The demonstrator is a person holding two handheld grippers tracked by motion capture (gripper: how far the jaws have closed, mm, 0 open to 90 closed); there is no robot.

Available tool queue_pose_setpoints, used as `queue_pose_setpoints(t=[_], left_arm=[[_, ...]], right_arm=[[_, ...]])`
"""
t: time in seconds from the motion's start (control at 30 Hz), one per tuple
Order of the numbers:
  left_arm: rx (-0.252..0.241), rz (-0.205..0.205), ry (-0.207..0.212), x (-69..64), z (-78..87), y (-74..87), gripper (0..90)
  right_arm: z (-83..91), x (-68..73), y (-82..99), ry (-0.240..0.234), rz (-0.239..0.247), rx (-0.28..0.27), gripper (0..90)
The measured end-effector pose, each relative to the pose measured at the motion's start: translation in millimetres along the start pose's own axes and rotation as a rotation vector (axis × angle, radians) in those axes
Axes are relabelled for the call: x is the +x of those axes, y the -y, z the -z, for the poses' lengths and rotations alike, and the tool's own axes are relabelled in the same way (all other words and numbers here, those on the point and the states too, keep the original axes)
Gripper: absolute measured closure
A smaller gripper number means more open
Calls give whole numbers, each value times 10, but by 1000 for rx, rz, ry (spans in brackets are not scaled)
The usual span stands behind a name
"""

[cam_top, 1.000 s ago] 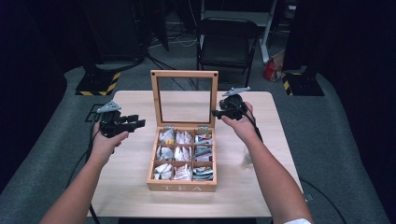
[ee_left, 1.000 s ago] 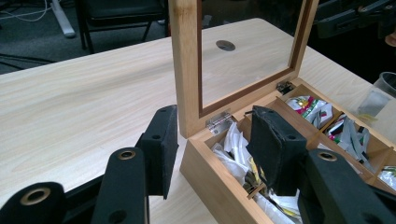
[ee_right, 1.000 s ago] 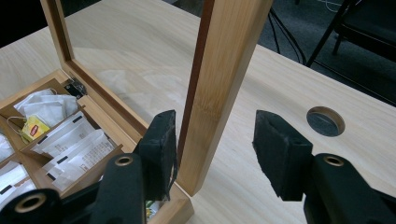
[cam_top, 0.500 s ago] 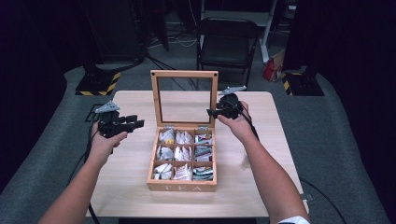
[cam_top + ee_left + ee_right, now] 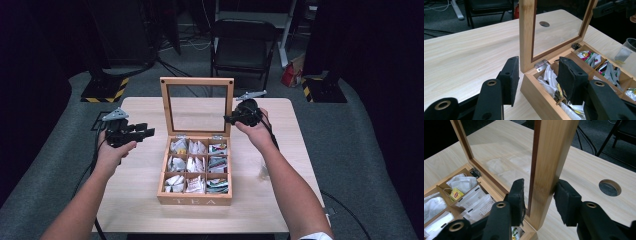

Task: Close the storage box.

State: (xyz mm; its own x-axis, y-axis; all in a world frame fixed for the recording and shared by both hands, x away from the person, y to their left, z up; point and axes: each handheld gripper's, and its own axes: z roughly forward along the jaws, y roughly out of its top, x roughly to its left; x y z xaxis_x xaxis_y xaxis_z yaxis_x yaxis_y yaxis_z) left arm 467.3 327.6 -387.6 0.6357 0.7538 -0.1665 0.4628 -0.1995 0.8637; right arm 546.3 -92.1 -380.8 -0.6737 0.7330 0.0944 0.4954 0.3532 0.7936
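- Tea box (image 5: 195,200): a wooden box lettered "TEA" on its front wall, standing in the middle of the desk (image 5: 150,210). All places below are given relative to this box.
- Lid (image 5: 197,84): a wooden frame around a clear pane, hinged at the rear edge of the box and standing upright and open. The small metal hinges (image 5: 541,64) show at the foot of the frame.
- Compartments: three rows of three inside the box, each holding paper tea sachets (image 5: 194,164); one sachet with a yellow tag (image 5: 456,194) lies in a rear compartment.
- Right gripper (image 5: 231,119): held at the right upright of the lid, above the rear right corner of the box. In the right gripper view the jaws straddle this upright, one pad on the pane side and one on the outer side. The jaws have just been closing with the frame between them; the outer pad (image 5: 566,202) meets the wood, while contact by the inner pad cannot be told for sure.
- Left gripper (image 5: 146,132): held over the desk to the left of the box, near its rear left corner, apart from it. Its jaws stand partly apart with nothing gripped; in the left gripper view that corner appears beyond them.
- Round hole (image 5: 610,187): a cable opening in the desk, behind and to the right of the box.
- Folding chair (image 5: 245,45): on the floor beyond the desk, behind the box.
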Motion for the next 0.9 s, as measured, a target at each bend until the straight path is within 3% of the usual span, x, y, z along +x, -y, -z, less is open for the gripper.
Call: queue_pose_setpoints(t=[0.5,0.63,0.9], left_arm=[[-6,-24,15,-119,-96,-132,519],[-9,-30,20,-145,-107,-181,521],[-11,-41,21,-200,-145,-290,523]], right_arm=[[118,107,30,9,-7,-19,646],[140,139,23,16,18,-18,647],[177,160,79,5,-4,-37,639]])
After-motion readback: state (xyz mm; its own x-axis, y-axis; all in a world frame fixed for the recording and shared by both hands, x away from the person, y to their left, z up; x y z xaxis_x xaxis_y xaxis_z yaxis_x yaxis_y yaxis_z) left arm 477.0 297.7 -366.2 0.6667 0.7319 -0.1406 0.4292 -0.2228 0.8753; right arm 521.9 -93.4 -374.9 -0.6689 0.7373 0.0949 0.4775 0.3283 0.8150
